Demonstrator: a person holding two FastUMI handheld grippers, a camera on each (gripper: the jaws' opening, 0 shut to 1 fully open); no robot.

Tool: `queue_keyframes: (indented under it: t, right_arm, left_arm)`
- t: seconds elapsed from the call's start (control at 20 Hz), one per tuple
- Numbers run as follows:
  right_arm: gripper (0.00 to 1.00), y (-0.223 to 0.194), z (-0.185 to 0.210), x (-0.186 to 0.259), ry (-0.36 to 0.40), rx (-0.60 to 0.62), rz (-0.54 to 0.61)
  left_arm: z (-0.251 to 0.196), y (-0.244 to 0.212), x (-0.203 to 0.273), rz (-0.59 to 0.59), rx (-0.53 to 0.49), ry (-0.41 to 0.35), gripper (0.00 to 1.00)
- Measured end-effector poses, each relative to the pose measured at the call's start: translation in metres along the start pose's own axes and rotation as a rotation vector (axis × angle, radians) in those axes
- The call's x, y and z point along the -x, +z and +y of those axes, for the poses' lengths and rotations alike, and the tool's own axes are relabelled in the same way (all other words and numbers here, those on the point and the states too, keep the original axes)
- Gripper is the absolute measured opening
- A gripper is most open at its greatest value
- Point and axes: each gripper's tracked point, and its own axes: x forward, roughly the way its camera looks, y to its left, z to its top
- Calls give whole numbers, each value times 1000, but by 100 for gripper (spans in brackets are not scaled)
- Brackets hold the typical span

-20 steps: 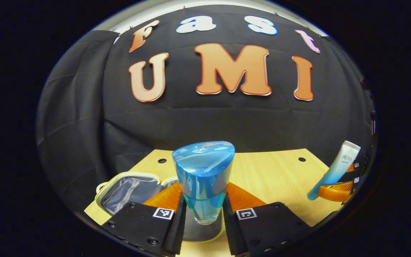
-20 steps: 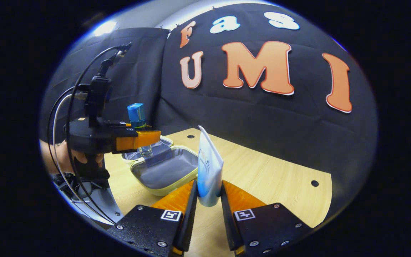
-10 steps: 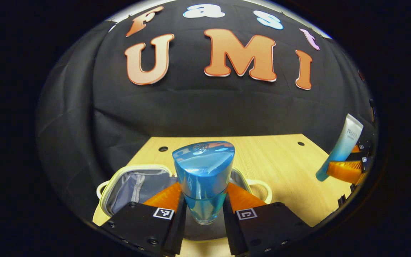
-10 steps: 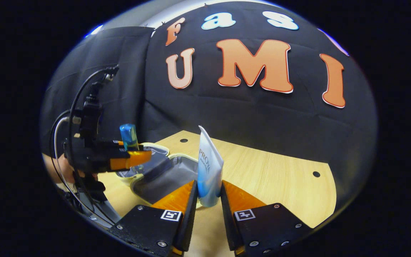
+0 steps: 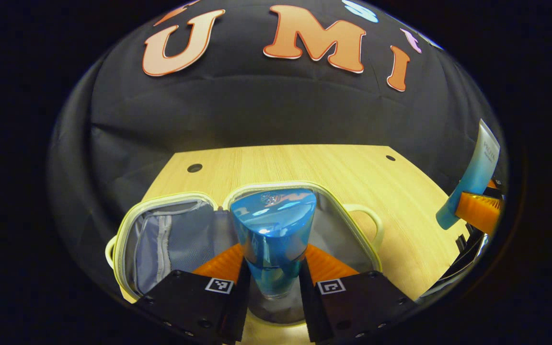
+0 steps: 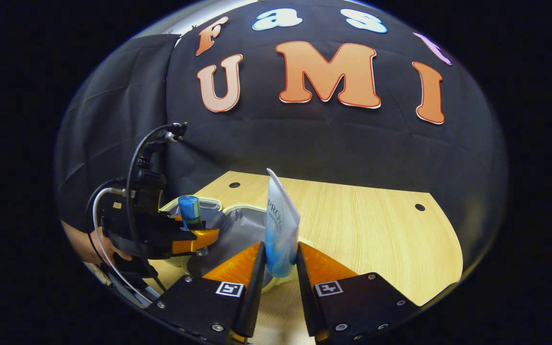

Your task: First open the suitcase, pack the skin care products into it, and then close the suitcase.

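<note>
Left gripper [image 5: 270,273]: clamps a glossy blue bottle [image 5: 273,235], upright, over the open suitcase [image 5: 170,239].
Suitcase: pale rounded rim, grey fabric lining, near the wooden table's [image 5: 304,165] left edge.
Right gripper [image 6: 278,268]: squeezes a flat white-to-blue tube [image 6: 281,230], upright.

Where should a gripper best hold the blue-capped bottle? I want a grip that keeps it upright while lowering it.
On the narrower clear body just under the wide cap, fingers closing from either side, as the left gripper does now: the blue-capped bottle flares upward, so the cap likely cannot slip down through.
</note>
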Motion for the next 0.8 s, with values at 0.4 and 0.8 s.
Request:
queue_keyframes:
  t: [0.4, 0.8]
  right_arm:
    - [35, -8, -3, -19, 49, 27, 38]
    - [40, -18, -10, -42, 144, 60, 83]
  left_arm:
    - [0, -39, -47, 177, 83, 26, 49]
    - [1, -62, -64, 329, 105, 77, 49]
